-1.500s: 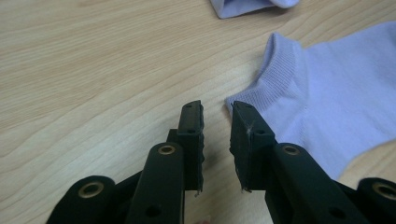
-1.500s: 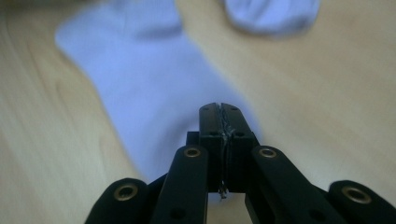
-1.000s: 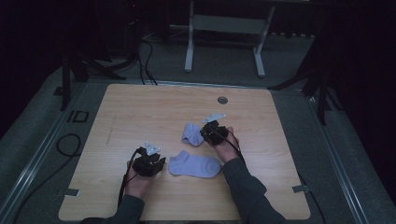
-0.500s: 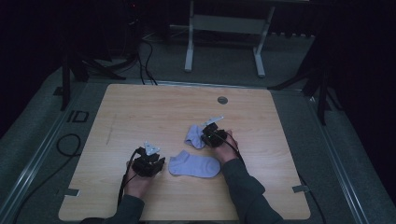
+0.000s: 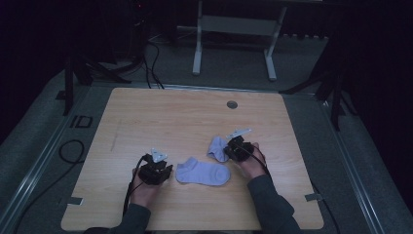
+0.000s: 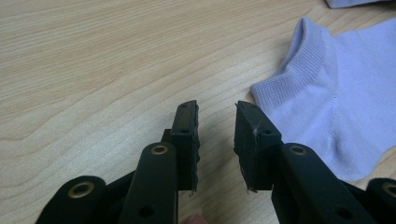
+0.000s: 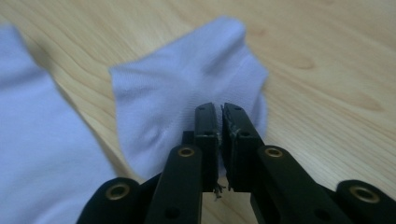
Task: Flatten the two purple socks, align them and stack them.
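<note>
**Right tongs pinched the far sock; left tongs stood apart beside the near one**

The right tongs [image 7: 219, 109] were closed almost fully, a fold of the crumpled sock [image 7: 187, 79] caught between the jaws. In the high view the right tongs [image 5: 233, 148] sat just right of that crumpled sock [image 5: 217, 147]. The left tongs [image 6: 215, 109] stood with a clear gap between the jaws, holding nothing, over bare table [image 6: 93, 60]. The flat sock [image 6: 336, 93] lay just right of them, its ribbed cuff nearest. Taking the flat sock [image 5: 203, 171] as landmark, the left tongs [image 5: 160, 170] sat just left of it, the crumpled sock just beyond its far right end, on the table [image 5: 170, 117].
</note>
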### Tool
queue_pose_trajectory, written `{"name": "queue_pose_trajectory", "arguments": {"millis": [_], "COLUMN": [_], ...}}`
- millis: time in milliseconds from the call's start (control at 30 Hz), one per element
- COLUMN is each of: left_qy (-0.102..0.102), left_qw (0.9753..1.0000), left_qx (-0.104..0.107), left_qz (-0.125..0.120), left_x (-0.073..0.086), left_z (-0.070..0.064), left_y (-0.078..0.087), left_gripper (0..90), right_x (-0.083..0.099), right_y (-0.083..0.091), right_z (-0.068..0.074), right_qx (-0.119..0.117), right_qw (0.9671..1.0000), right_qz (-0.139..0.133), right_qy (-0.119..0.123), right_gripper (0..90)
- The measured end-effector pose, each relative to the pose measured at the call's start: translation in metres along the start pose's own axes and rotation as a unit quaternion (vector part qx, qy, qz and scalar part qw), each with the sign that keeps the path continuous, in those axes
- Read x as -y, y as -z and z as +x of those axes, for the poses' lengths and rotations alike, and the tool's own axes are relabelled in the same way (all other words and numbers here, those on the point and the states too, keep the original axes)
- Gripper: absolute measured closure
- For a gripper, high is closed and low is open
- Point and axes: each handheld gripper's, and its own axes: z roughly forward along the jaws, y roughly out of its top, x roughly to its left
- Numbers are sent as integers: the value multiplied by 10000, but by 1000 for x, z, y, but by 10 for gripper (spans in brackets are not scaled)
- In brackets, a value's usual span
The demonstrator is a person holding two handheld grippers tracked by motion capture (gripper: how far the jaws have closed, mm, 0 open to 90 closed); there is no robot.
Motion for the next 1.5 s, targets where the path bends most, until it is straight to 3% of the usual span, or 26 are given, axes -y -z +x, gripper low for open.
{"name": "queue_pose_trajectory", "arguments": {"millis": [100,167,200,267,533,633,667,800,1033,1267,1500], "left_qy": [7,6,-48,-75,-74,-85,-94,-72,-60,-56,-81], "left_qw": [10000,10000,10000,10000,10000,9999,9999,10000,10000,10000,9999], "left_qx": [4,5,17,20,44,48,39,19,28,31,70], "left_qz": [15,16,-14,-44,-27,-24,-25,-35,-39,-58,-37], "left_x": [0,0,0,0,0,0,0,-1,-1,-1,-1], "left_z": [0,0,-1,-2,-3,-3,-2,0,-1,-1,-2], "left_y": [-1,-1,0,0,0,0,0,1,0,1,0], "left_gripper": [699,698,696,695,692,691,690,688,688,688,687], "right_x": [3,3,6,8,13,14,14,13,8,-5,-24], "right_y": [16,16,19,19,10,3,3,6,18,32,37], "right_z": [-9,-9,-16,-19,-17,-18,-17,-11,-6,1,18], "right_qx": [99,99,118,24,-205,-209,-198,-40,183,143,46], "right_qw": [9991,9991,9978,9965,9927,9918,9923,9949,9967,9975,9986], "right_qz": [-257,-257,-268,-287,-190,-41,-9,-18,-149,-370,-489], "right_qy": [-309,-309,-592,-790,-1175,-1256,-1226,-1003,-772,-581,-184], "right_gripper": [791,791,733,719,644,675,734,821,828,829,829]}}
